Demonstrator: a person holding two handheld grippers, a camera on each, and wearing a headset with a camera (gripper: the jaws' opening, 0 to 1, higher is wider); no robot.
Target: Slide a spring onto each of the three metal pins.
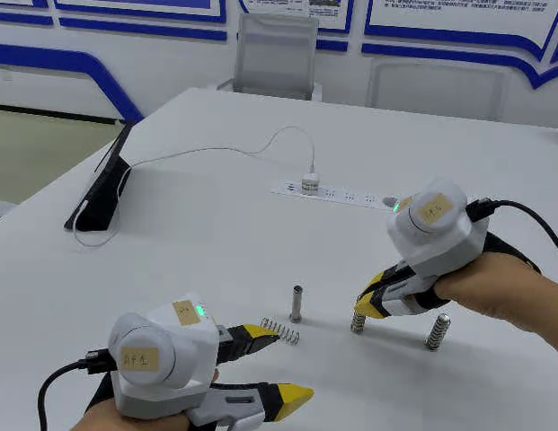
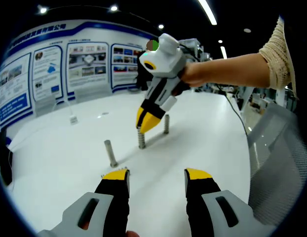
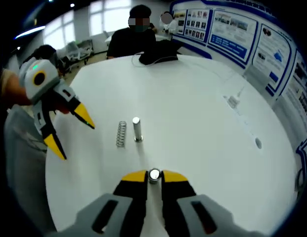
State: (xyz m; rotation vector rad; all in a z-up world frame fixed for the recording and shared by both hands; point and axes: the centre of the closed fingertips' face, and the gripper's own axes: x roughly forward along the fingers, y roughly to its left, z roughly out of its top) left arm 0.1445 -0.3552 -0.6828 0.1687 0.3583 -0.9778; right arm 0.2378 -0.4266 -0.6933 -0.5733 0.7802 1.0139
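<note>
Three metal pins stand on the white table [image 1: 198, 242]. The left pin [image 1: 296, 303] [image 3: 137, 129] [image 2: 110, 153] is bare, and a loose spring [image 1: 280, 330] [image 3: 121, 133] lies flat beside it. A spring sits around the right pin [image 1: 438, 331] [image 2: 166, 123]. My right gripper [image 1: 364, 305] [image 3: 154, 177] [image 2: 146, 121] is shut on the spring at the top of the middle pin [image 1: 358, 321] [image 2: 142, 140], whose cap shows between the jaws. My left gripper [image 1: 279, 364] [image 2: 157, 174] [image 3: 74, 137] is open and holds nothing, its tips just short of the loose spring.
A white power strip [image 1: 337, 193] with a plugged cable lies behind the pins. A dark tablet [image 1: 103, 193] leans at the table's left edge, and a grey chair [image 1: 277, 54] stands behind the table. A person [image 3: 138, 34] sits across the table.
</note>
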